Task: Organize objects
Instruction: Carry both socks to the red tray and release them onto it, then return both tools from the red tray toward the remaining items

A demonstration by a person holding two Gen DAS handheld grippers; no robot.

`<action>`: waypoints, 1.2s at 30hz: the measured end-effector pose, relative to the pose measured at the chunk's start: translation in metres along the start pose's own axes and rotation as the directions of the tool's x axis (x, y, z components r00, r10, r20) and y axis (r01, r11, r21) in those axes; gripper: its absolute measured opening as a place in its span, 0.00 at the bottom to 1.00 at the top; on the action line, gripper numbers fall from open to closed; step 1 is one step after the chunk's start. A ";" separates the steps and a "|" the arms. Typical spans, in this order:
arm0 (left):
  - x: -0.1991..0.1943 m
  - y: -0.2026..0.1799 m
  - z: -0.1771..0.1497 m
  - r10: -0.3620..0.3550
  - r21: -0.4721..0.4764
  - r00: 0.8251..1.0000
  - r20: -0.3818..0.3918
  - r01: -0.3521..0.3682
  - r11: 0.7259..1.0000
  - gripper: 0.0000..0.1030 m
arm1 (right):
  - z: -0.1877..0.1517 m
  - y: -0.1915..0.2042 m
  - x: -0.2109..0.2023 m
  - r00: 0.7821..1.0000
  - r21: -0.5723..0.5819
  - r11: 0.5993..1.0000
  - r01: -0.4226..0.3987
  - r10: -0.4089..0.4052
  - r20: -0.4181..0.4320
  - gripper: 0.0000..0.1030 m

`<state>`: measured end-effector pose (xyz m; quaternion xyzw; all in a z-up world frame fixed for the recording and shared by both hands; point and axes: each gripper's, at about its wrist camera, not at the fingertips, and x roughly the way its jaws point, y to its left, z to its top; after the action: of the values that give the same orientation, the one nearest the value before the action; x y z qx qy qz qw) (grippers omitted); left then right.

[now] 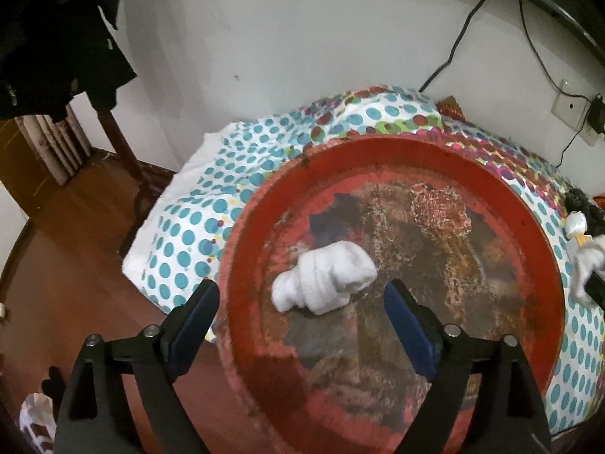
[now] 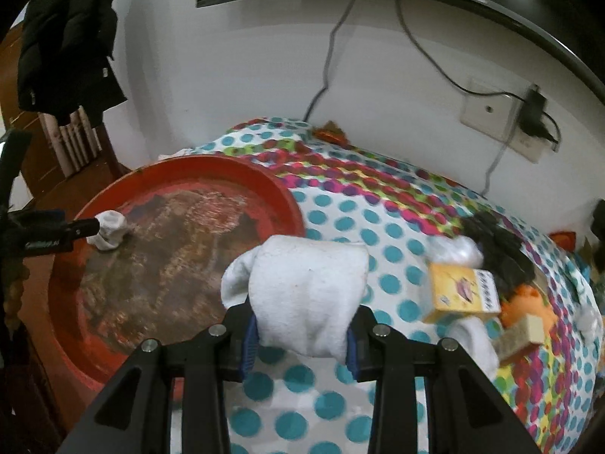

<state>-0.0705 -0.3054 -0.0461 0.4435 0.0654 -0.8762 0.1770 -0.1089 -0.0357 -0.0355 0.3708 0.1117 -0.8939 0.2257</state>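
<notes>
- Dotted cloth: we log a white cover with teal and multicoloured dots, filling the centre and right of the right wrist view; it carries everything else.
- Red tray: round, worn, its paint flaked to brown in the middle; it fills the centre of the left wrist view and sits at centre left of the right wrist view.
- Clutter pile: at the right edge of the right wrist view we count a yellow box, a dark glove and other small pieces too blurred to name.
- Folded white sock: centre of the right wrist view, pinched between the closed-in fingers of the right gripper, held above the cloth just beside the tray rim.
- Rolled white sock: lies on the tray floor, left of centre.
- Left gripper: jaws spread wide, gripping nothing, fingertips on either side of the rolled sock.
- Handling note: we judge the step in hand to be carrying the folded sock to the tray. We would clear the rim, lower beside the rolled sock, and release only once it rests on the floor.
</notes>
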 end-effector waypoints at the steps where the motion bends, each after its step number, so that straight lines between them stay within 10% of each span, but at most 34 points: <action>1: -0.003 0.001 -0.002 0.011 0.007 1.000 0.006 -0.011 1.000 0.87 | 0.004 0.005 0.003 1.000 -0.008 1.000 -0.009 0.009 -0.001 0.35; 36: 0.003 0.049 -0.019 -0.019 -0.112 1.000 -0.015 0.017 0.994 0.87 | 0.060 0.067 0.122 0.986 -0.125 0.992 0.022 -0.042 -0.162 0.39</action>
<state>-0.0395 -0.3465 -0.0579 0.4393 0.1198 -0.8691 0.1931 -0.1889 -0.1550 -0.0824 0.4269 0.1909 -0.8551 0.2238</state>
